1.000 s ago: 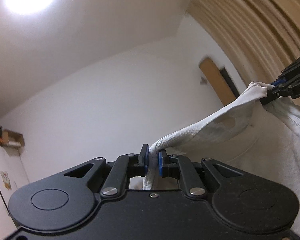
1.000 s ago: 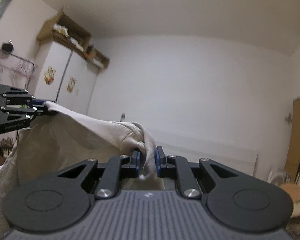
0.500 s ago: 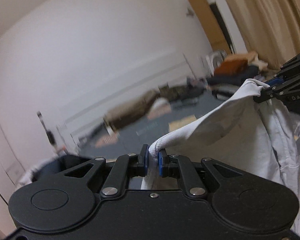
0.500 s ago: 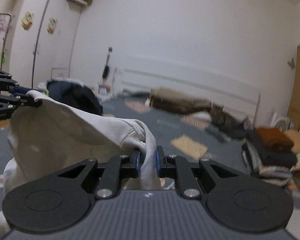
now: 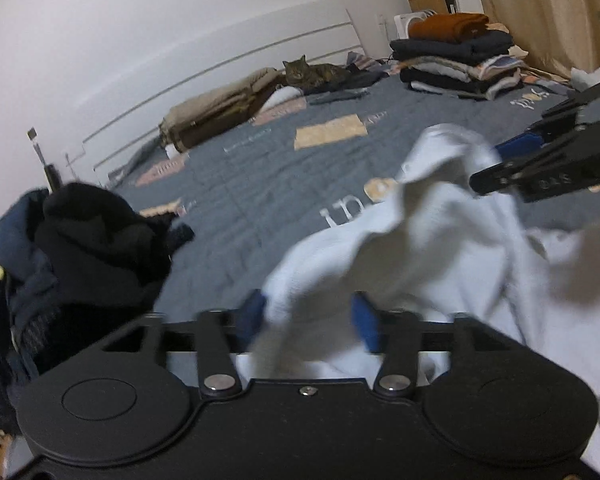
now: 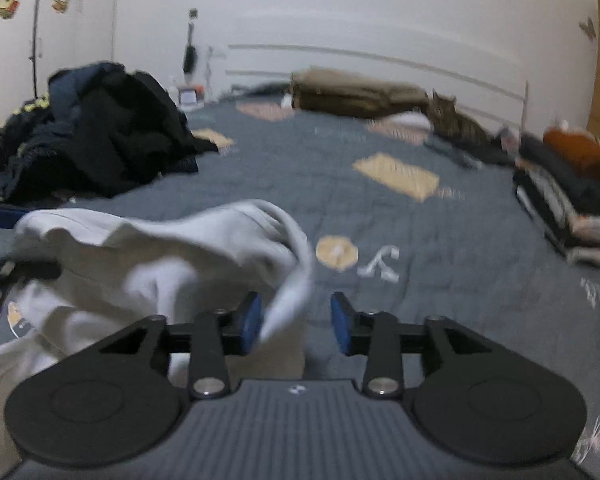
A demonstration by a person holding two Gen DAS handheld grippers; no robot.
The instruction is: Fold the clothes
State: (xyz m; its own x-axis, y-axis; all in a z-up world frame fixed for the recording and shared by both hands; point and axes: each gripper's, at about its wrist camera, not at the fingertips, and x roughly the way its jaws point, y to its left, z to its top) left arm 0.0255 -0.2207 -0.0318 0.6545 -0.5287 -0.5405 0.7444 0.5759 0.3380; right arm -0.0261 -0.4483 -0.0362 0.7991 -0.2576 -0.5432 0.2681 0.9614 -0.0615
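Observation:
A white garment (image 5: 440, 240) lies rumpled on the grey bedspread (image 5: 260, 184). My left gripper (image 5: 308, 320) is low over its near edge with its jaws opening. A fold of the cloth sits loose between the blue pads (image 5: 250, 316), which are well apart. In the right wrist view the same garment (image 6: 140, 256) spreads to the left. My right gripper (image 6: 296, 322) is also opening, and a hem of the cloth hangs slack between its pads (image 6: 342, 322). The left wrist view shows the right gripper (image 5: 496, 162) at the far right, beside the garment's raised corner.
A heap of dark clothes (image 5: 80, 248) (image 6: 92, 132) sits on the left of the bed. A stack of folded clothes (image 5: 456, 52) (image 6: 572, 184) is at the far right. A cat (image 5: 312, 72) (image 6: 452, 120) lies by brown rolled bedding (image 5: 220, 112) near the headboard.
Both grippers dropped from up high and tipped down toward the bed. Their jaws, shut on the stretched garment before, have parted, and the cloth has sunk onto the bedspread.

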